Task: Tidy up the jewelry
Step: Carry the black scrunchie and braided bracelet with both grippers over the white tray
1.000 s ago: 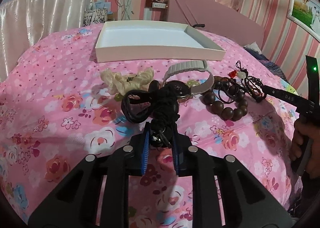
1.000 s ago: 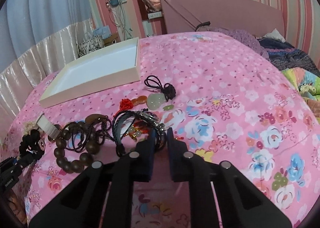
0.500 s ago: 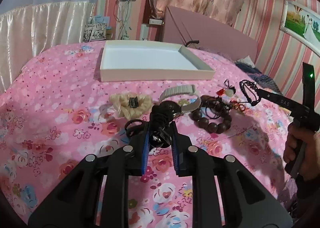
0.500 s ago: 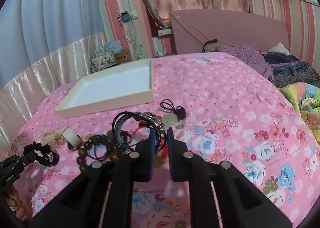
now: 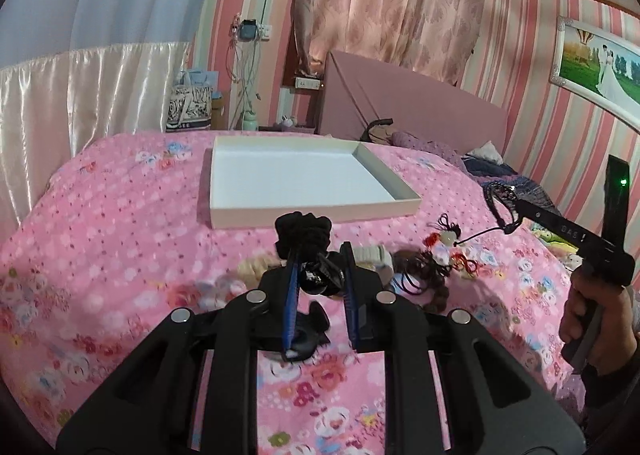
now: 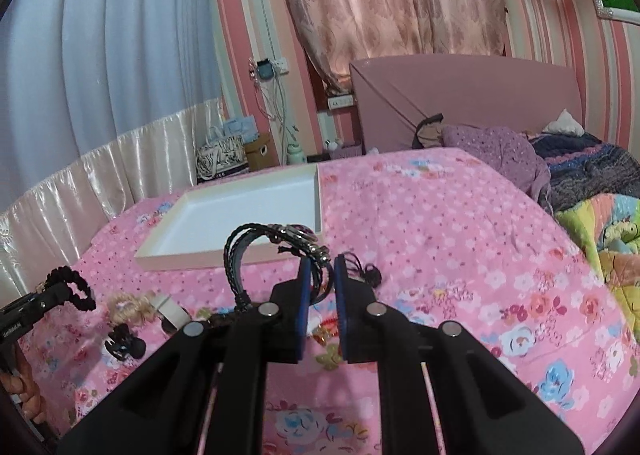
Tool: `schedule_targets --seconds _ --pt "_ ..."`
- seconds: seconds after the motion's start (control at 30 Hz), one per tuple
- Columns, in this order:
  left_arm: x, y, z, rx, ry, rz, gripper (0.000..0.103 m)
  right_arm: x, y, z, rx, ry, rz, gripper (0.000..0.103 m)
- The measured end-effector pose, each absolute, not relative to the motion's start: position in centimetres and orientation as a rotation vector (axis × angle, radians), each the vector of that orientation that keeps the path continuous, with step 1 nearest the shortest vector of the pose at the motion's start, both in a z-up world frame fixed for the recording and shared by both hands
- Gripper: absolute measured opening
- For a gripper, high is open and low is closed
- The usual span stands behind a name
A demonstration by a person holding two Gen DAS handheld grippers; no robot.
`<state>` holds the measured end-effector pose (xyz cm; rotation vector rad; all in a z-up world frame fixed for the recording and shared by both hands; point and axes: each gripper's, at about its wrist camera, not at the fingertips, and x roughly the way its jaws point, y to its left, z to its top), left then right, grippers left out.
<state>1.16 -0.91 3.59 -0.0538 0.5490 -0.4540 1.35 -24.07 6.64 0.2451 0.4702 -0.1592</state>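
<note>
My left gripper (image 5: pixel 320 251) is shut on a black beaded bracelet (image 5: pixel 303 233) and holds it above the bed; it also shows in the right wrist view (image 6: pixel 72 289). My right gripper (image 6: pixel 319 261) is shut on a black braided leather bracelet (image 6: pixel 244 251) with a metal clasp, lifted off the bed; it shows in the left wrist view (image 5: pixel 500 203). A shallow white box (image 5: pixel 316 217) lies open on the pink floral bedspread beyond both grippers, also in the right wrist view (image 6: pixel 168 257). Remaining jewelry lies in a pile (image 5: pixel 428 275) before the box.
On the bed lie a cream scrunchie (image 6: pixel 128 305), a white watch strap (image 6: pixel 172 309), a black hair clip (image 6: pixel 124 343), a jade pendant on black cord (image 5: pixel 446 237) and wooden beads. A pink headboard (image 5: pixel 400 111) and bedding (image 6: pixel 580 167) lie at the far right.
Both grippers have lifted their bracelets off the pile and risen, moving toward the white box. The black clip that hung with the left bracelet now lies on the bed.
</note>
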Motion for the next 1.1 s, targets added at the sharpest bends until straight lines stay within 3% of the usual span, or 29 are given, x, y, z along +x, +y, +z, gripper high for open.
schedule_targets --seconds 0.57,0.87,1.1 --pt "10.8 -0.2 6.5 0.012 0.432 -0.378 0.018 9.5 -21.0 10.9 0.130 0.365 -0.100 0.011" --pt "19.9 -1.4 5.6 0.005 0.522 -0.339 0.018 17.6 -21.6 9.4 0.140 0.432 -0.092 0.011" --pt "24.2 -2.2 1.9 0.020 0.626 -0.311 0.018 22.2 -22.9 4.8 0.136 0.573 -0.104 0.011"
